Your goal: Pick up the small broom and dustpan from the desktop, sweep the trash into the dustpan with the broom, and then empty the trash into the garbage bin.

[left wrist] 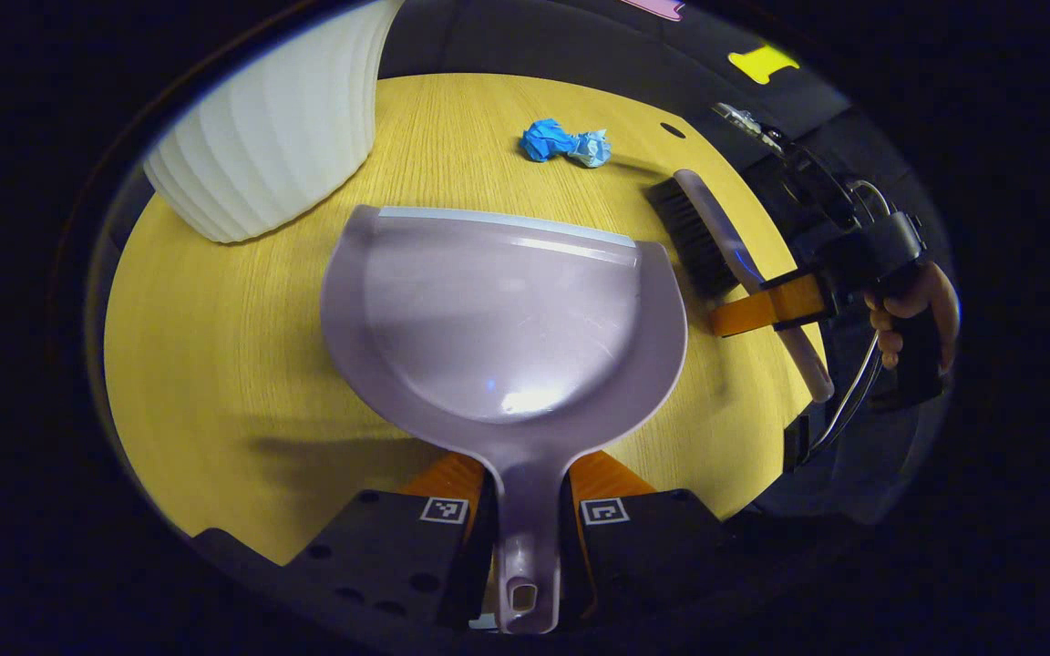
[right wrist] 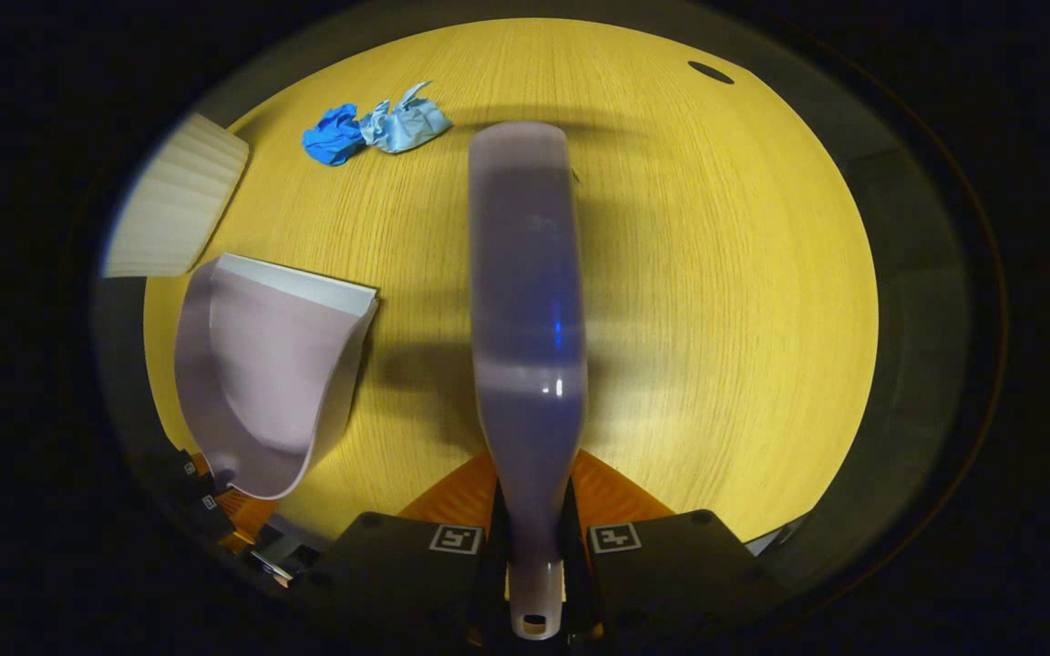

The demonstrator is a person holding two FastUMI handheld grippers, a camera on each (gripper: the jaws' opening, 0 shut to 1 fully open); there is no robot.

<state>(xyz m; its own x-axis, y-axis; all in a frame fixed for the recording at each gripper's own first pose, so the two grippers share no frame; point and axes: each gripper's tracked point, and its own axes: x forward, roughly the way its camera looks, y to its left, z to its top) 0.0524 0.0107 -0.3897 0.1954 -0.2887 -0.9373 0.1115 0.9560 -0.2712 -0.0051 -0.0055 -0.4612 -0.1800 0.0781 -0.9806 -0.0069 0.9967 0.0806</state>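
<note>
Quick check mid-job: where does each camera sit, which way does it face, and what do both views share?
Left gripper view: rides the left gripper, looking along the held dustpan across the table; the right gripper, a hand and the broom show at right.
Right gripper view: rides the right gripper, looking along the broom toward the crumpled paper.
Shared: dustpan, broom, paper, white bin.

Trash (left wrist: pixel 565 144) lies on desktop (left wrist: pixel 215 364) beyond dustpan (left wrist: pixel 502 319).
</note>
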